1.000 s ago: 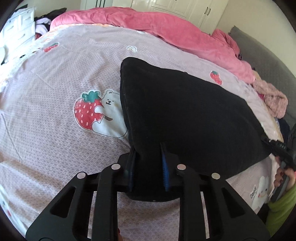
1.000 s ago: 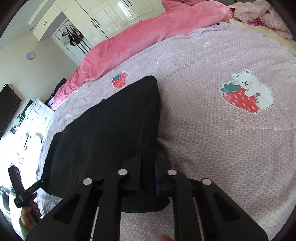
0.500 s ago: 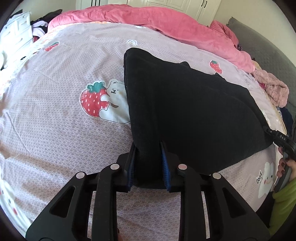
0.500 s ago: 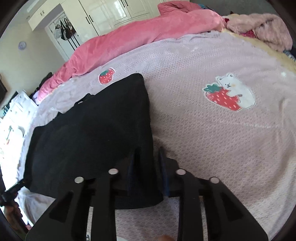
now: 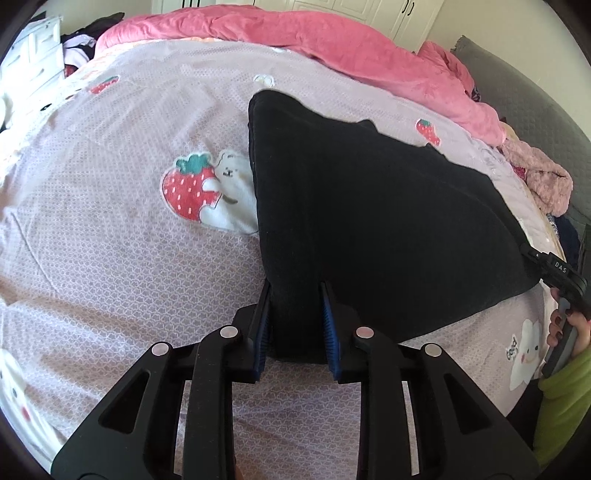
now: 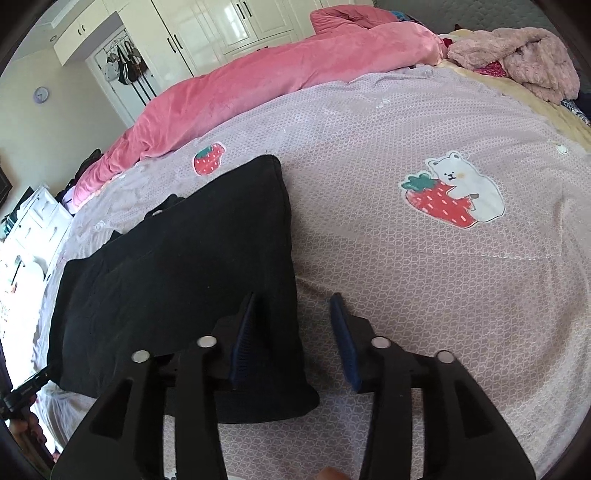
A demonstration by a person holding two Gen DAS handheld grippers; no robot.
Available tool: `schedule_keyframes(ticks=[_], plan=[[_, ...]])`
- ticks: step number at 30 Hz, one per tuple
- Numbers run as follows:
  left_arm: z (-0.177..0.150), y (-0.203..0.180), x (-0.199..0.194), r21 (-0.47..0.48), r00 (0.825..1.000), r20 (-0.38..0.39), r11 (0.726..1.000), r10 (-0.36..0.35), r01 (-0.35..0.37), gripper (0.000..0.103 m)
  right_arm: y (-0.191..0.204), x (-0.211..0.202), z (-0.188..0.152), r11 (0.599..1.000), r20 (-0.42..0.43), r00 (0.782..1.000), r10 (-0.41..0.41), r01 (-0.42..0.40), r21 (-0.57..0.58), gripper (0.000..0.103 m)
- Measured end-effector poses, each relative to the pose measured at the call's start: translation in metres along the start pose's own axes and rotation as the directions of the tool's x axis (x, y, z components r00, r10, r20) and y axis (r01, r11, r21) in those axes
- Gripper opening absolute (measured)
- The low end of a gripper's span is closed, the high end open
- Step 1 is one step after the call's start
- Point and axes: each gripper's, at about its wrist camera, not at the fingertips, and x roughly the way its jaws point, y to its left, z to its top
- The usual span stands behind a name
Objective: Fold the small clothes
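Note:
A black garment (image 5: pixel 369 206) lies folded on the lilac bedsheet (image 5: pixel 110 258). My left gripper (image 5: pixel 295 295) is shut on its near left corner, the fabric pinched between the blue pads. In the right wrist view the same black garment (image 6: pixel 177 266) lies flat, and its near right corner sits between the fingers of my right gripper (image 6: pixel 295 299). The right jaws are opening: a gap of bare sheet shows beside the right pad (image 6: pixel 345 332), and the cloth rests on the bed unpressed. In the left wrist view the right gripper (image 5: pixel 554 267) appears at the garment's far corner, held by a hand.
A rolled pink duvet (image 5: pixel 332 40) runs along the far side of the bed. A fluffy pink garment (image 6: pixel 517 55) lies at the bed's right corner. Strawberry-and-bear prints (image 6: pixel 450 192) mark the sheet. White wardrobes (image 6: pixel 229 26) and drawers (image 5: pixel 33 59) stand beyond the bed.
The right jaws have parted and let the garment's corner drop flat onto the sheet. The garment has settled lower on the bed. My left gripper keeps its hold.

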Motion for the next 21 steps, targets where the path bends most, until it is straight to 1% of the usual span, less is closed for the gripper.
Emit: schedule_keyframes(ticks=[1,2,5,8,9,12,13,14,16,19,21], plan=[[0.001,0.000,-0.003,-0.002,1.000,0.005,1.000,-0.001,0.001,0.018,0.001,-0.003,0.001,1.000,0.017,1.000,-0.001,0.001,-0.005,0.056],[0.001,0.000,-0.006,-0.005,1.000,0.011,1.000,-0.002,0.002,0.018,0.003,-0.006,0.002,1.000,0.034,0.999,-0.002,0.002,-0.011,0.057],[0.004,-0.002,-0.015,-0.007,0.999,0.034,1.000,-0.003,0.003,0.019,0.008,-0.014,0.004,1.000,0.080,0.997,0.006,-0.004,-0.028,0.063],[0.007,0.000,-0.018,-0.016,0.999,0.043,1.000,-0.006,0.007,0.024,0.014,-0.019,0.005,0.999,0.109,0.994,0.010,-0.005,-0.051,0.069],[0.007,0.000,-0.018,-0.020,0.999,0.044,1.000,-0.008,0.009,0.026,0.016,-0.020,0.005,0.998,0.115,0.993,0.013,-0.006,-0.059,0.074],[0.009,0.001,-0.022,-0.030,0.999,0.052,1.000,-0.007,0.008,0.033,0.022,-0.024,0.006,0.996,0.135,0.991,0.025,-0.014,-0.083,0.078],[0.010,0.001,-0.023,-0.033,0.998,0.057,0.999,-0.009,0.011,0.036,0.024,-0.025,0.006,0.996,0.141,0.990,0.027,-0.014,-0.092,0.082],[0.011,0.001,-0.025,-0.035,0.998,0.064,0.999,-0.013,0.015,0.038,0.027,-0.027,0.006,0.995,0.149,0.989,0.027,-0.011,-0.103,0.083],[0.012,0.001,-0.029,-0.039,0.997,0.077,0.999,-0.016,0.019,0.049,0.031,-0.031,0.005,0.993,0.158,0.987,0.038,-0.020,-0.118,0.085],[0.015,0.001,-0.034,-0.043,0.995,0.099,0.999,-0.016,0.020,0.056,0.042,-0.034,0.003,0.987,0.168,0.984,0.051,-0.024,-0.159,0.089],[0.018,0.004,-0.035,-0.056,0.994,0.106,0.998,-0.012,0.018,0.061,0.053,-0.034,0.001,0.981,0.176,0.983,0.048,-0.014,-0.194,0.090]])
